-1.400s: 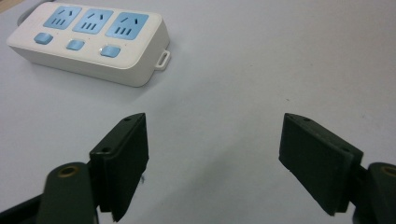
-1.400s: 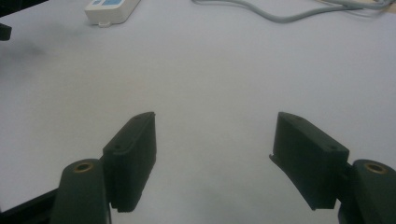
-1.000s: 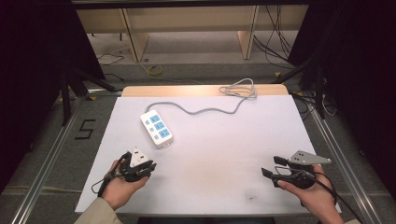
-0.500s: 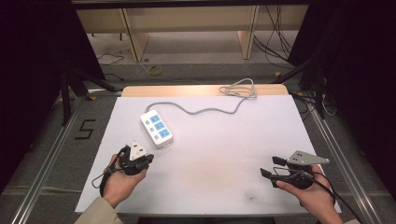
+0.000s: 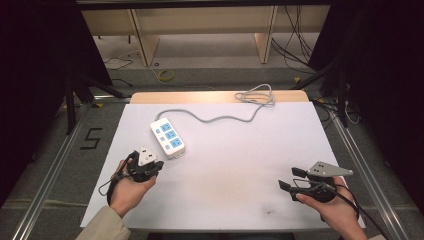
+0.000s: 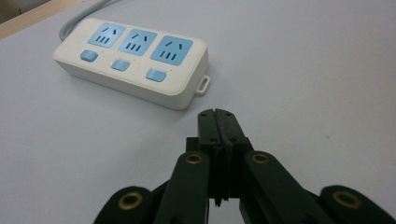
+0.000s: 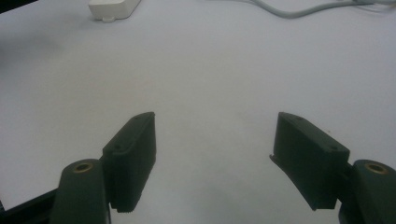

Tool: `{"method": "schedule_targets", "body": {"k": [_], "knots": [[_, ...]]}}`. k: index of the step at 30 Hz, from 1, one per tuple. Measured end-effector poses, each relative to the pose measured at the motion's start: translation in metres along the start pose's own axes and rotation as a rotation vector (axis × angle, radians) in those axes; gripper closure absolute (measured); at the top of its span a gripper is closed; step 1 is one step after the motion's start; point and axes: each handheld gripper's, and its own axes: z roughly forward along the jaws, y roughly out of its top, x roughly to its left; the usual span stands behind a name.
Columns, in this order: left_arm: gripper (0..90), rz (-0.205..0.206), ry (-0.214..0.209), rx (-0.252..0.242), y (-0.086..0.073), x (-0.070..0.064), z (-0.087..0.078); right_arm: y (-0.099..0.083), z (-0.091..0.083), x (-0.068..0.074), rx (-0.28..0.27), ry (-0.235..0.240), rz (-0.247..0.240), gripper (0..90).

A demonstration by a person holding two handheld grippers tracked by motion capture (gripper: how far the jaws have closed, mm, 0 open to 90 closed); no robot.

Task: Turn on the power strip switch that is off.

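Observation:
A white power strip (image 5: 168, 137) with three blue sockets and three blue switches lies on the white table sheet (image 5: 240, 150), left of centre. Its grey cable (image 5: 225, 117) snakes to a coil (image 5: 257, 95) at the back edge. My left gripper (image 5: 158, 165) sits just short of the strip's near end, held in a hand. In the left gripper view its jaws are pressed together with nothing between them (image 6: 218, 114), and the strip (image 6: 135, 56) lies just ahead. My right gripper (image 5: 291, 178) hovers open at the front right, jaws wide apart over bare sheet (image 7: 219, 135).
The strip's end (image 7: 114, 8) and the cable (image 7: 289, 11) lie far ahead in the right gripper view. A wooden table edge (image 5: 200, 96) runs along the back. Metal rails flank the table, and a "5" mark (image 5: 91, 138) is on the floor at left.
My left gripper has moved forward, closer to the near end of the power strip. The right gripper has stayed almost in place.

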Motion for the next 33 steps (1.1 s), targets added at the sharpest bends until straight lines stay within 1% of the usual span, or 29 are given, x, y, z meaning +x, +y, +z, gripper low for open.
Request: {"method": "schedule_targets", "body": {"k": [2,3,4,7,8,10,14,18,19,23,26,28,29,30,33], "knots": [[89.9,-0.001,0.006,0.001,0.001,0.001,0.002,0.000,0.000,0.000,0.001,0.002,0.000,30.5],[89.9,0.007,0.004,0.006,0.002,0.002,0.002,0.000,0.000,0.000,0.005,0.001,0.000,30.5],[89.9,-0.006,0.006,-0.002,0.003,0.002,0.003,0.000,0.000,0.000,0.004,0.002,0.000,30.5],[89.9,-0.007,0.011,-0.001,0.006,0.006,0.004,0.000,0.000,0.000,0.002,0.001,-0.001,30.5],[89.9,-0.020,0.010,0.007,0.007,0.008,0.005,0.000,0.000,0.000,0.002,0.001,-0.001,30.5],[89.9,-0.018,0.011,0.013,0.007,0.009,0.005,0.000,0.000,0.000,0.000,0.000,-0.002,30.5],[90.0,-0.042,0.010,0.006,0.010,0.013,0.008,0.000,0.000,-0.001,-0.006,0.000,-0.001,30.6],[90.0,-0.035,0.007,0.011,0.012,0.014,0.011,0.000,0.000,-0.001,-0.003,0.001,-0.005,30.6],[90.0,-0.027,0.005,0.015,0.014,0.015,0.012,0.000,0.000,-0.001,-0.002,0.001,-0.005,30.6],[90.0,-0.028,0.010,0.008,0.016,0.016,0.013,0.000,0.000,0.000,-0.003,-0.001,-0.002,30.6],[90.0,-0.029,0.005,0.018,0.018,0.016,0.017,0.000,0.001,0.000,0.000,-0.002,0.000,30.5],[90.0,-0.014,0.011,0.030,0.019,0.017,0.019,0.001,0.001,0.000,0.000,-0.001,-0.003,30.6],[90.0,-0.024,0.011,0.027,0.020,0.017,0.019,0.000,0.001,0.000,-0.001,-0.001,-0.004,30.6],[90.0,-0.018,0.012,0.027,0.022,0.020,0.020,0.000,0.001,0.000,-0.002,-0.003,-0.002,30.7],[90.0,-0.016,0.016,0.027,0.025,0.022,0.022,0.001,0.001,0.000,-0.003,-0.004,-0.005,30.6]]}}
